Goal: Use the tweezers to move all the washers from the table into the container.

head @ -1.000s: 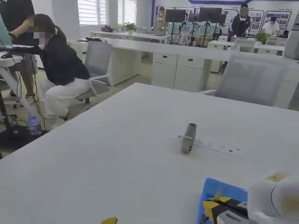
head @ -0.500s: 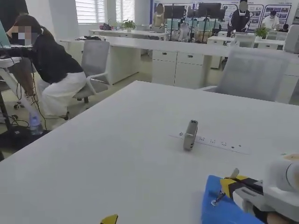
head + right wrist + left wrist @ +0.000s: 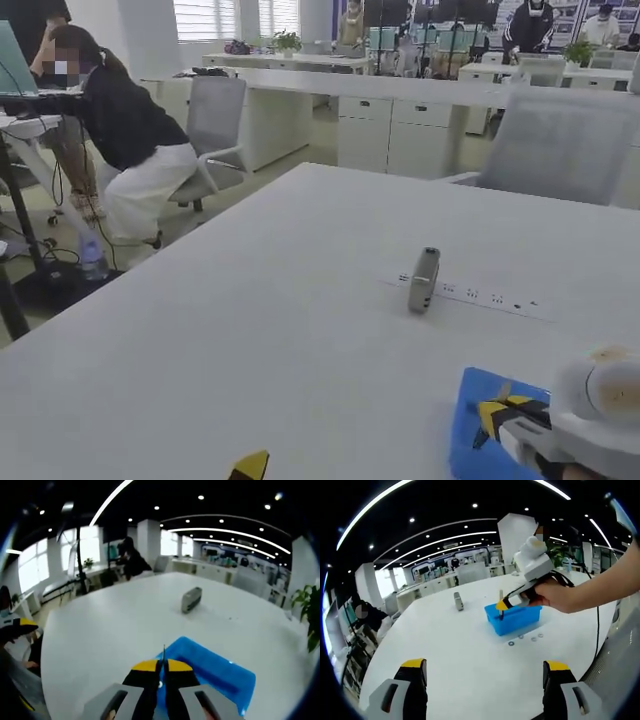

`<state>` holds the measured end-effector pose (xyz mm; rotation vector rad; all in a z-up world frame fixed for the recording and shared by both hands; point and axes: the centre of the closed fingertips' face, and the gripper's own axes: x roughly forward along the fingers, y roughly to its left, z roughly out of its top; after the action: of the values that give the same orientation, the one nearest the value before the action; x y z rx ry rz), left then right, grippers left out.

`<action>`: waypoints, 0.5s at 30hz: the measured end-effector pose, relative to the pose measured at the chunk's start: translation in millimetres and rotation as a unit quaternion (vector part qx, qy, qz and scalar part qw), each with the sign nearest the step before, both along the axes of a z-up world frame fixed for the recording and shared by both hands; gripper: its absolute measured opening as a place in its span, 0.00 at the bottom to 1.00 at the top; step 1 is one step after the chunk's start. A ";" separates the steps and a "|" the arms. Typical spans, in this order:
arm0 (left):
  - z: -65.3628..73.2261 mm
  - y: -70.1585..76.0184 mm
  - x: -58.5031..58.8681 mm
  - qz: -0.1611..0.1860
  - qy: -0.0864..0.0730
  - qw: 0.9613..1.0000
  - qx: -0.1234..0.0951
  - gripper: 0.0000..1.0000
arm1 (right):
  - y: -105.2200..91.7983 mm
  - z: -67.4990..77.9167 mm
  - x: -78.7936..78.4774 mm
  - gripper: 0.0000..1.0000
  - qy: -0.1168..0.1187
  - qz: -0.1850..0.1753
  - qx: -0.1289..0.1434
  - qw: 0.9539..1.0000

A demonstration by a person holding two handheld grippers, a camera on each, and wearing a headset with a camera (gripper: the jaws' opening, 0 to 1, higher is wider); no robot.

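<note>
Right tongs are clenching the tweezers over the blue container, left tongs hanging released. Washers are lying on the surface just beside it; being flat, they are likely risking skidding away when pinched

The surface is a wide white top, plain and matte, with a rounded near edge in the left gripper view. A narrow white socket strip runs along it, set flat. A small grey device stands upright at the strip's left end as the head view shows it, well apart from the rest. A blue container, rectangular and open-topped, sits flat on the surface nearer the person. A few small washers lie flat in a loose row on the bare top just beside the container's long wall, apart from it and from each other.
</note>
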<state>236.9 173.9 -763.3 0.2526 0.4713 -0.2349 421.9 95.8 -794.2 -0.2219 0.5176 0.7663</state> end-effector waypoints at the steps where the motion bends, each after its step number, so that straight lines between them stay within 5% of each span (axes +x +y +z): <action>1: 0.0 -0.1 0.0 0.000 0.000 1.000 0.001 0.99 | 0.0 -2.3 -0.9 0.00 0.003 0.000 -0.001 1.000; 8: -2.5 0.1 -0.6 -0.002 0.005 1.000 0.007 0.99 | 0.6 -0.7 -1.0 0.01 -0.016 0.004 -0.006 1.000; 15: -2.8 1.1 -0.5 -0.001 0.004 1.000 0.012 0.98 | -0.2 0.3 -0.3 0.01 -0.004 0.002 -0.009 1.000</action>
<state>236.3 175.0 -766.0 0.2757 0.4825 -0.2326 421.6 95.6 -793.8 -0.2419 0.5170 0.7652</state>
